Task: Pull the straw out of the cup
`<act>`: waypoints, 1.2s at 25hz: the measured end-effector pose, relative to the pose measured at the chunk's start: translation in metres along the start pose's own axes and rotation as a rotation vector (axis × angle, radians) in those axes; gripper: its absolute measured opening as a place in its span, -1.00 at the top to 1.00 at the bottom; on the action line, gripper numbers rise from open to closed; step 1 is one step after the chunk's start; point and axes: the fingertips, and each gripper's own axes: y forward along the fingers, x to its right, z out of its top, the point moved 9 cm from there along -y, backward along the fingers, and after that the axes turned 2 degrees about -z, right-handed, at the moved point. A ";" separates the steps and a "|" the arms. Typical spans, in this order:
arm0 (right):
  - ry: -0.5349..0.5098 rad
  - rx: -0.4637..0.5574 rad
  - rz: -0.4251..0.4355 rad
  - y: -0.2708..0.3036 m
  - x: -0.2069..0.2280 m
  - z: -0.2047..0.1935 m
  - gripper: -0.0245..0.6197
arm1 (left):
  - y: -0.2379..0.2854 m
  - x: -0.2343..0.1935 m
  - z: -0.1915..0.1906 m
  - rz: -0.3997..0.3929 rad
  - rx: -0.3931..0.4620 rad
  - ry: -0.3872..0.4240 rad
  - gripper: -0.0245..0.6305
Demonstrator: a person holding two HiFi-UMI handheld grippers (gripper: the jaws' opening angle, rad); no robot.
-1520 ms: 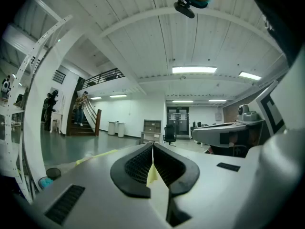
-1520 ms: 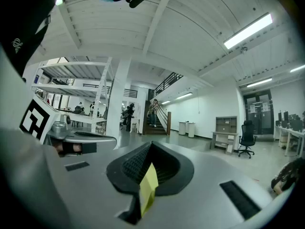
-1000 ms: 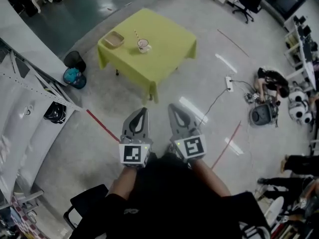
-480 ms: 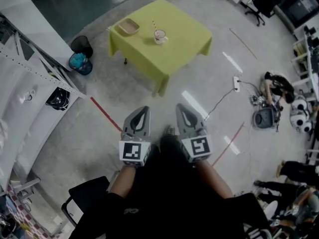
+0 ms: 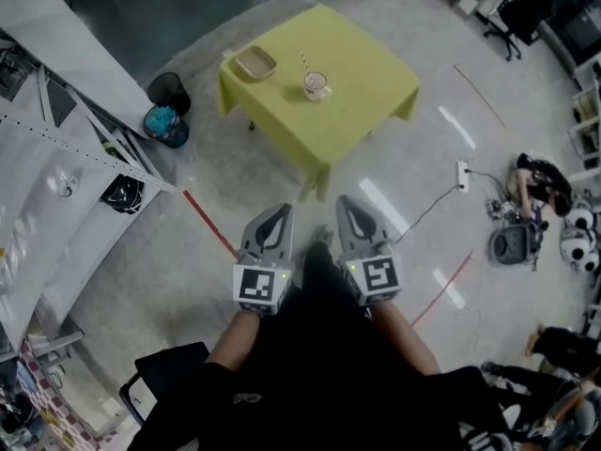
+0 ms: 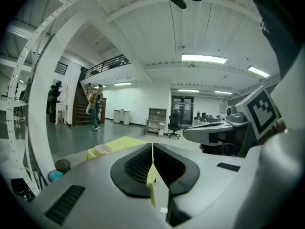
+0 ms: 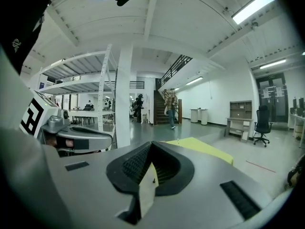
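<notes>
A white cup [image 5: 316, 85] with a striped straw [image 5: 305, 65] standing in it sits on a table under a yellow-green cloth [image 5: 362, 81], a few steps ahead of me. A shallow tan tray [image 5: 254, 63] lies to the cup's left. Both grippers are held low in front of my body, far short of the table. My left gripper [image 5: 280, 210] and right gripper [image 5: 345, 201] are shut with nothing between them. In the left gripper view the left gripper [image 6: 152, 148] points at the table [image 6: 117, 144]. In the right gripper view the right gripper [image 7: 151, 145] points at the straw [image 7: 178, 140].
A black bin [image 5: 169, 89] and a blue-filled bin [image 5: 166, 125] stand left of the table beside white racking [image 5: 66, 186]. A power strip [image 5: 461, 171] with a cable lies on the floor at right. Red tape lines [image 5: 211, 225] cross the concrete floor. People walk far off [image 6: 95, 106].
The table with the cup has slid right and downward in the head view and looks slightly nearer. Both grippers stay shut and side by side.
</notes>
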 end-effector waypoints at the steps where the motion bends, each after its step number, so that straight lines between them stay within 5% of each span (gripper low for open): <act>1: 0.004 0.003 0.005 0.011 0.008 0.002 0.87 | 0.012 -0.005 0.004 0.005 0.000 0.008 0.78; 6: 0.028 0.003 0.023 0.056 0.065 0.009 0.87 | 0.079 -0.014 0.025 0.009 -0.009 0.052 0.78; 16: 0.035 -0.021 0.103 0.125 0.154 0.014 0.87 | 0.189 -0.013 0.040 0.007 -0.091 0.013 0.78; 30: 0.031 -0.087 0.132 0.206 0.192 0.020 0.87 | 0.264 -0.070 0.051 0.061 -0.106 -0.037 0.78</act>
